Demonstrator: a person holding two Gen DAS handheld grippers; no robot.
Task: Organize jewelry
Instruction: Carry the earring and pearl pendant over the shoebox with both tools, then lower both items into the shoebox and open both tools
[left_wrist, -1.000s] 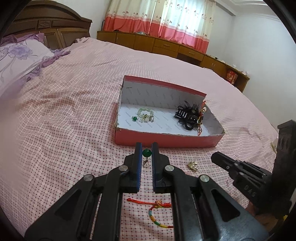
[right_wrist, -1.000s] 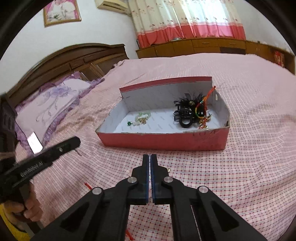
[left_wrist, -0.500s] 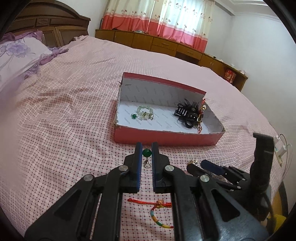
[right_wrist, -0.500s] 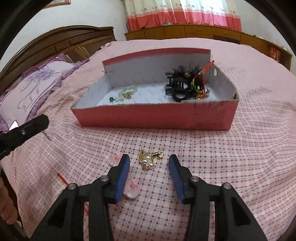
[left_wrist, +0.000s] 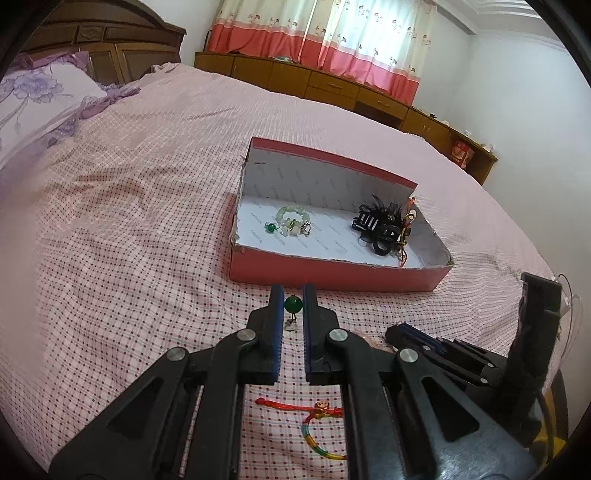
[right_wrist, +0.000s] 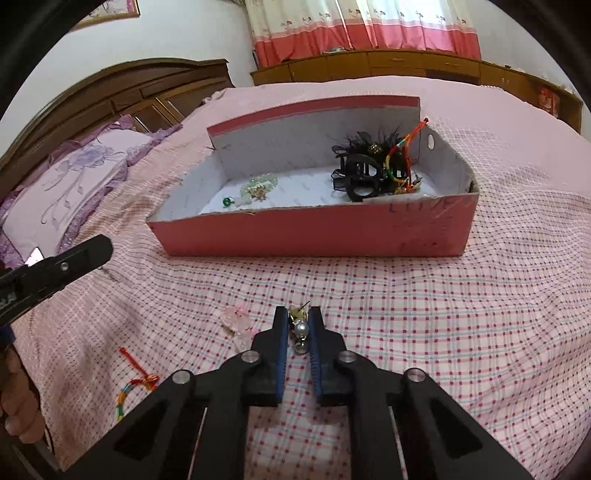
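Pink checked bedspread (right_wrist: 424, 314) carries a red box (right_wrist: 314, 236) holding a green bead bracelet (left_wrist: 291, 218) and black hair clips (left_wrist: 380, 229). Right gripper (right_wrist: 298, 328), jaws closing, pinches a gold pearl brooch (right_wrist: 300, 323) on the bed near the box. Left gripper (left_wrist: 293, 304) stays clenched on a green bead earring (left_wrist: 293, 304); a red cord bracelet (left_wrist: 314, 417) lies beneath it.
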